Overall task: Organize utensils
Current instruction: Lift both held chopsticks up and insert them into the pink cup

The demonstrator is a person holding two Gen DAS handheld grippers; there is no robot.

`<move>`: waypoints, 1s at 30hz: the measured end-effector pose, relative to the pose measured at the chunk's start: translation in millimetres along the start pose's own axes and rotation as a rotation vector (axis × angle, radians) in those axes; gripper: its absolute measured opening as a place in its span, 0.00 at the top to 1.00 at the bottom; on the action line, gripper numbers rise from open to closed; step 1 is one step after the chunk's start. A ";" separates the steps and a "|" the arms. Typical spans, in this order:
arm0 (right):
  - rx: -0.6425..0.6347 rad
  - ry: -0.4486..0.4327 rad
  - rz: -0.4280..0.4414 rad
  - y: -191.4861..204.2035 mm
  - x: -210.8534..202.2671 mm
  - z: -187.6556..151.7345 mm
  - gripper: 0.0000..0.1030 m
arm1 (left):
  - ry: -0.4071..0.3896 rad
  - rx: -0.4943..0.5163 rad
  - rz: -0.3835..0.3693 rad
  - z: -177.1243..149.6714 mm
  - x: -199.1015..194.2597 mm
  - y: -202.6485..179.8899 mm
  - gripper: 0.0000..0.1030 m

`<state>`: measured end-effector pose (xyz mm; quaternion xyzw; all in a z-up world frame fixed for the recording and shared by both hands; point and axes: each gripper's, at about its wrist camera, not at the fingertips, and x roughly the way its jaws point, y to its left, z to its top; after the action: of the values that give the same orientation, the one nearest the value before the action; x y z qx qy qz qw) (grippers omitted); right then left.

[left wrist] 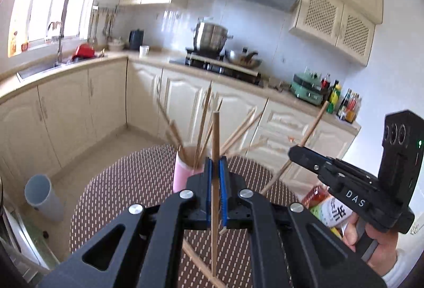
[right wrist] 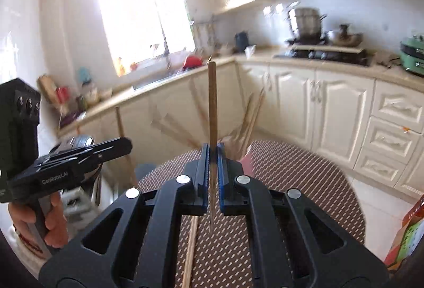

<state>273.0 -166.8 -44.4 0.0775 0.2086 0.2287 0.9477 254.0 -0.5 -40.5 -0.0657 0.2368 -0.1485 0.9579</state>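
Left gripper (left wrist: 216, 163): blue pads pinched onto one wooden chopstick (left wrist: 215, 144), held near upright, its lower end hanging free just above the worktop (left wrist: 127, 182). Right gripper (right wrist: 212, 152): clenched the same way on a second chopstick (right wrist: 212, 102), also near vertical, its thin tip pointing down between the linkage arms. From the left wrist view the right gripper's body sits off to the right and higher, a bare hand (left wrist: 371, 237) wrapped round its handle; its chopstick slants across that view. From the right wrist view the left gripper's body sits at left, gripped by the other hand (right wrist: 53, 221). Both tools point across the worktop toward the pink holder (left wrist: 184, 171), which stands upright just beyond the left gripper's tips. Holder carries a fan of chopsticks leaning outward in several directions, tops splayed. One loose chopstick (right wrist: 191, 248) lies flat on the worktop under the right gripper. Worktop cover is brown with a pale dotted weave. A labelled bottle (left wrist: 331, 211) stands at the worktop's right edge, partly hidden behind the right gripper.
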 end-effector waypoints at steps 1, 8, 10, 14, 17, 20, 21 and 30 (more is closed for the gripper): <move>0.000 -0.021 -0.016 -4.2 -2.1 2.9 0.94 | -0.025 0.007 0.003 6.7 -0.1 -4.0 0.94; 0.041 -0.136 -0.089 -35.5 -5.7 31.8 0.94 | -0.176 0.029 0.043 53.9 12.9 -24.7 0.94; 0.057 -0.158 -0.099 -45.7 -0.4 39.3 0.94 | -0.218 0.019 0.054 64.2 19.3 -27.2 0.94; 0.072 -0.179 -0.089 -53.6 9.7 49.2 0.94 | -0.300 0.022 0.083 78.8 32.0 -32.8 0.94; 0.038 -0.217 -0.117 -51.4 15.9 54.9 0.94 | -0.347 0.027 0.112 85.9 42.0 -36.7 0.94; 0.016 -0.265 -0.138 -48.6 19.4 59.3 0.94 | -0.369 0.046 0.139 84.6 55.7 -39.2 0.94; 0.018 -0.282 -0.130 -48.2 21.0 60.8 0.94 | -0.372 0.049 0.149 83.1 59.1 -38.4 0.94; -0.005 -0.259 -0.071 -42.0 47.9 57.4 0.94 | -0.297 0.068 0.154 56.9 99.8 -27.2 0.94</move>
<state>353.3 -184.5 -20.1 0.0965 0.0866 0.1837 0.9744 358.2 -54.6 -28.5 -0.0362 0.0916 -0.0712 0.9926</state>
